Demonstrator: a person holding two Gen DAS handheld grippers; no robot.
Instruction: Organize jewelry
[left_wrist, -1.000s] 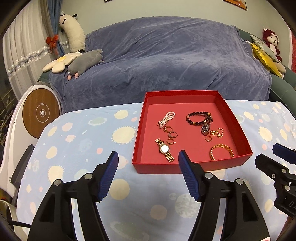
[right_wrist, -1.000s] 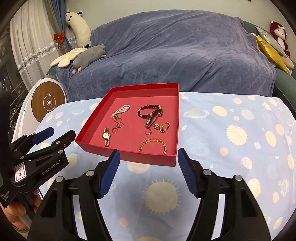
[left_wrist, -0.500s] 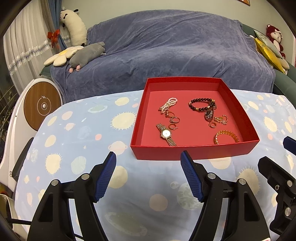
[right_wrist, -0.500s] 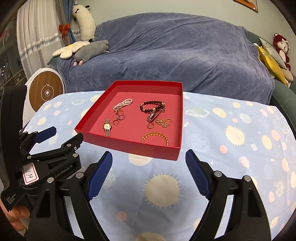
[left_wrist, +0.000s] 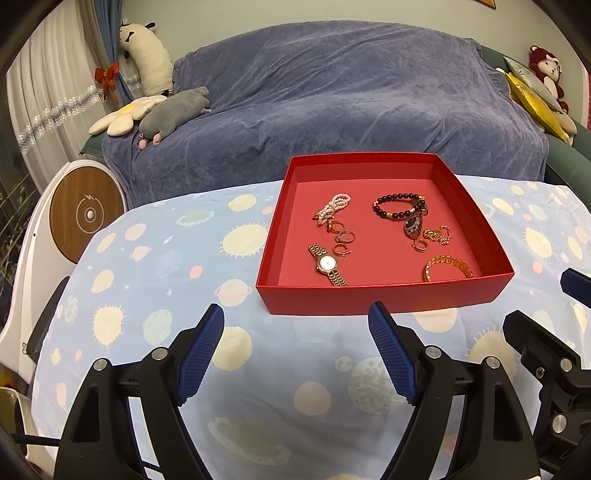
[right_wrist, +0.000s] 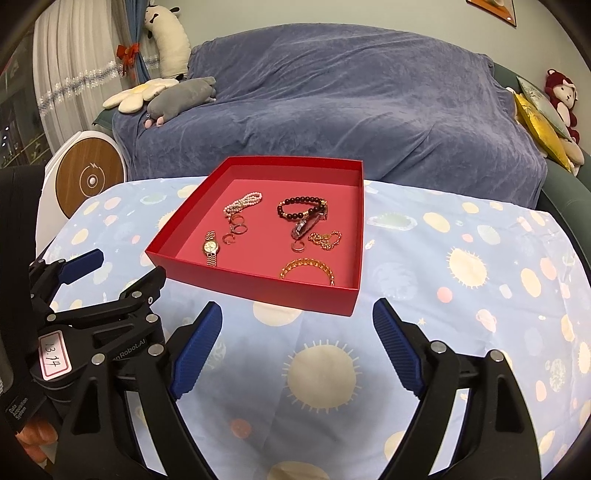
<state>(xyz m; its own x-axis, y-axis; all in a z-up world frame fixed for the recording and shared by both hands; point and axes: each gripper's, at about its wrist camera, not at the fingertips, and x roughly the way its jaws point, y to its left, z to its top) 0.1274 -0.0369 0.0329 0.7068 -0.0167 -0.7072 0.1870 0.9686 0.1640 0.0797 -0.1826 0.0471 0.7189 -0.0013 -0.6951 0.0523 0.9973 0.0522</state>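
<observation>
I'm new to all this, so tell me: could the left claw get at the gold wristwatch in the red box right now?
Probably yes. The left claw is open and empty before the red cardboard box, and the gold wristwatch lies uncovered near the front wall, which it must clear.

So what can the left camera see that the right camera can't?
Only the left camera shows the right gripper at its right edge. Only the right camera shows the left gripper, its numbered label and some fingers. Both show the red tray with its watch, dark bead bracelet and gold bangle, and the covered sofa.
</observation>
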